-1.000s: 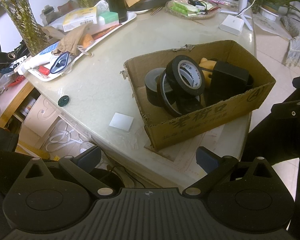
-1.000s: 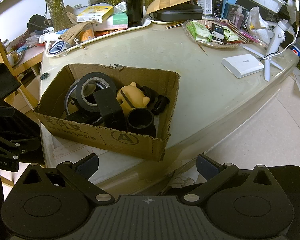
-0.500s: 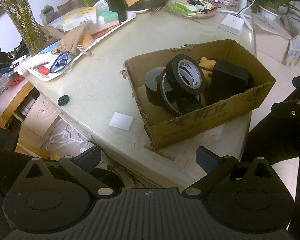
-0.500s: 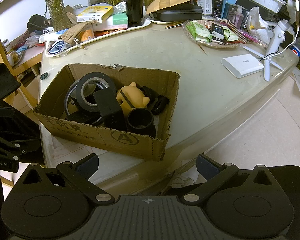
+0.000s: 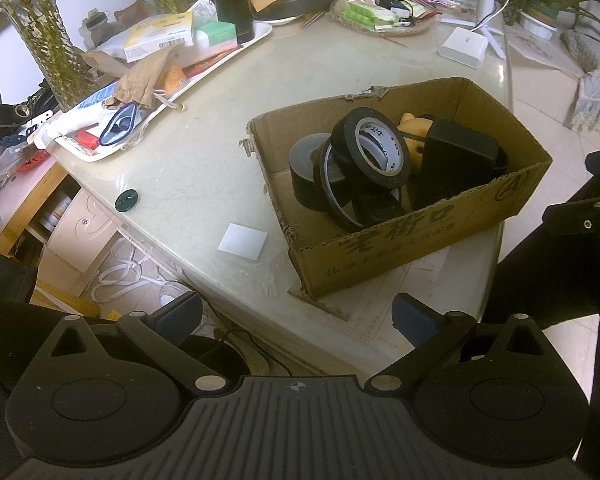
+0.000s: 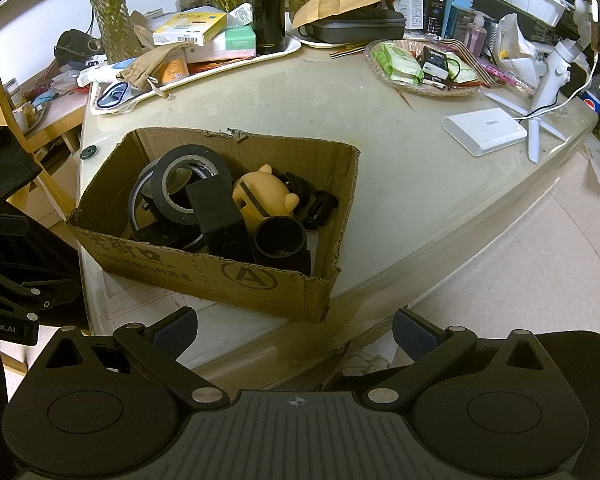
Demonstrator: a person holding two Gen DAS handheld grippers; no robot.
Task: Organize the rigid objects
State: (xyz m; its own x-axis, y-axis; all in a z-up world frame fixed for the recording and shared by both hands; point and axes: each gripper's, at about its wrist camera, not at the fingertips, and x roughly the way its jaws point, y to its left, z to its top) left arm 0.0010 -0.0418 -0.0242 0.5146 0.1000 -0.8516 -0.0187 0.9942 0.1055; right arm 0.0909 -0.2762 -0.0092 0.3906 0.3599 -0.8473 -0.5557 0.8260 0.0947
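A cardboard box (image 5: 420, 236) sits near the front edge of a pale stone table (image 5: 204, 160), and the task's rigid objects are all inside it. At the left end of the box, rolls of black tape (image 5: 370, 148) lean against one another, the uppermost tilted on edge with its white core showing. Beside them stands a black block (image 5: 456, 160), and a yellow toy figure (image 6: 262, 196) lies behind it, partly hidden. A short black tube (image 6: 280, 240) rests against the box's near wall in the right wrist view; further small black parts lie by the toy, too dark to identify with confidence.

The left gripper (image 5: 296, 316) hangs short of the table's edge, its jaws spread wide and holding nothing. The right gripper (image 6: 296, 324) also waits off the table edge in front of the box, jaws wide apart and empty.

A white square (image 5: 242, 241) and a dark round button (image 5: 127, 201) lie on the bare tabletop left of the box. A cluttered white tray (image 5: 112, 148) sits farther back.
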